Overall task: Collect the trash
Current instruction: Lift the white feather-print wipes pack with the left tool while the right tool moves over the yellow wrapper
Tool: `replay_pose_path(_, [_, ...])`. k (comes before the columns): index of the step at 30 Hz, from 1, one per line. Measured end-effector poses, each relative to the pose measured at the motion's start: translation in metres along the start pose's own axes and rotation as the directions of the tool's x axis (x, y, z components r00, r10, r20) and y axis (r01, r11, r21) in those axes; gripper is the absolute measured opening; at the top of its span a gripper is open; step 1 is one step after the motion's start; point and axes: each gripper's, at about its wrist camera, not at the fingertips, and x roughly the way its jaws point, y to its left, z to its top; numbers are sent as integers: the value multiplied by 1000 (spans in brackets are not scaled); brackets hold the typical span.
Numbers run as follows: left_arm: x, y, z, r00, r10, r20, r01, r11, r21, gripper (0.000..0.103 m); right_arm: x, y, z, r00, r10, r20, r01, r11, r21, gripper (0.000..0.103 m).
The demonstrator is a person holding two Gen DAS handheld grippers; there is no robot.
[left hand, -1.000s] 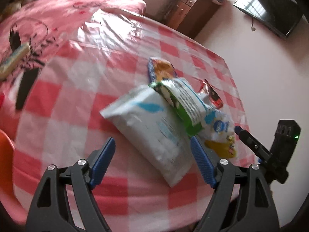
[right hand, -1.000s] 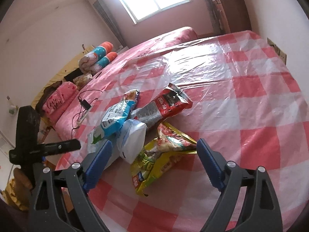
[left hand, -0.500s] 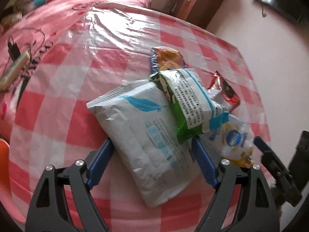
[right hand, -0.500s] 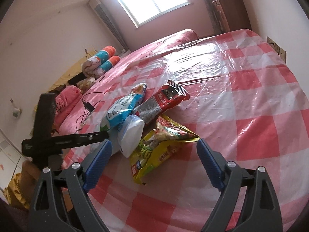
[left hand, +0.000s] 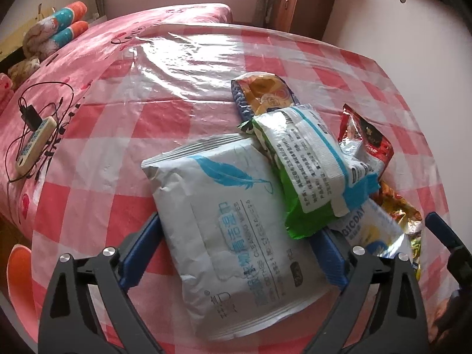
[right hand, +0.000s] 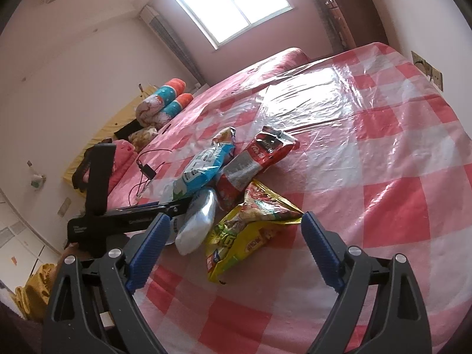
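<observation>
A heap of wrappers lies on the red-checked tablecloth. Nearest in the left wrist view is a big white wipes pack with a blue feather. A green-and-white packet leans on it, with a blue-orange bag and a red bag behind. My left gripper straddles the white pack; its jaws are opening and the pads do not squeeze it. My right gripper stands open over a yellow-green snack bag, just short of it. Beside that bag lie a silver pouch and the red bag.
A pink bed adjoins the table on the left, with a charger and cable and rolled bolsters on it. A wooden cabinet stands at the back. A wall runs close along the table's right side. An orange stool is at lower left.
My left gripper has come closer to the heap and tipped downward, its jaws have widened, and the white pack now lies between them. The right gripper has barely moved.
</observation>
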Motion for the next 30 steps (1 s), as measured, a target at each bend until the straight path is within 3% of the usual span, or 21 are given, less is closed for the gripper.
replay_pose_path(8, [5,-1,0,1000,9,25,-10,1000,20,99,3,4,0,1000,6,-20,-6,1000,-2,90])
replay_pose_path(17, [-2,-6,-6,998,49,38,-50,998,36,87,10,5,1,998,-38,-47,37,999,-3,90])
replay_pose_path(30, [-40,26,-36,996,71,58,-70,997,-20,85,30,0,5,990,-90,-110,92,996,13,90])
